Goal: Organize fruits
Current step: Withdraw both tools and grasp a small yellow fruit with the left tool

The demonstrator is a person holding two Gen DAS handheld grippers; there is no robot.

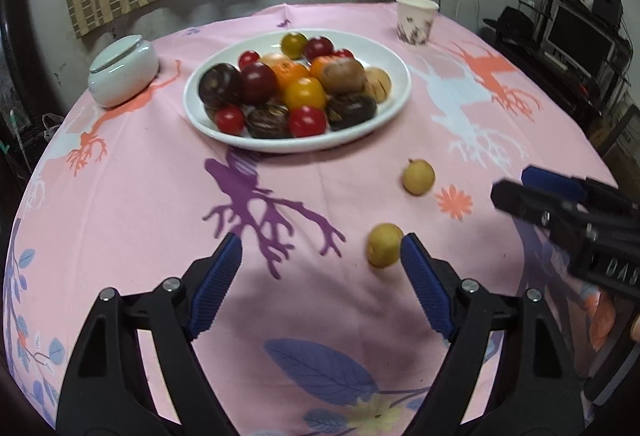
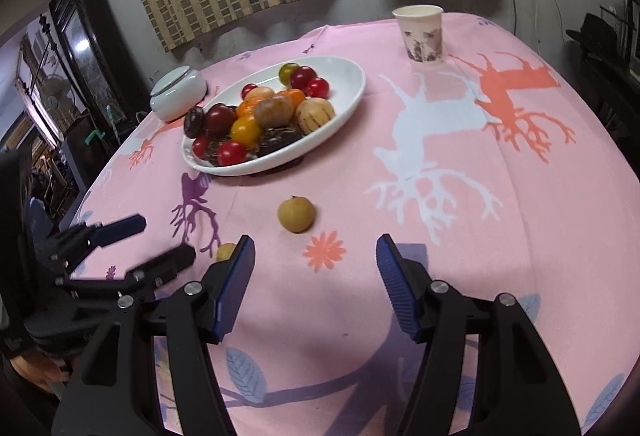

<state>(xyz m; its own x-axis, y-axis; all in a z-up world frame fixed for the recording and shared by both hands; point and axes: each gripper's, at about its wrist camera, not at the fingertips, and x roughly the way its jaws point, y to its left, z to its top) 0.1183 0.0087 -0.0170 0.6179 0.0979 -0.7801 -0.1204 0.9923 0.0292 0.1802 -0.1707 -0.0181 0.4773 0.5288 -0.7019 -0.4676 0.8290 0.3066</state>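
Both tools are wide open and hold nothing. The left gripper (image 1: 320, 248) has one yellow fruit (image 1: 385, 244) just by its right finger. The right gripper (image 2: 316, 250) faces the other fruit (image 2: 297, 214), ready to grab it for the plate (image 1: 396, 63)

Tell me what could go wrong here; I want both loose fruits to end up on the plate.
The near yellow fruit lies beside the left gripper's right finger, outside the open gap, so a nudge might roll it. The plate is heaped, so an added fruit could tumble off. The right gripper is close and may collide over the far yellow fruit.
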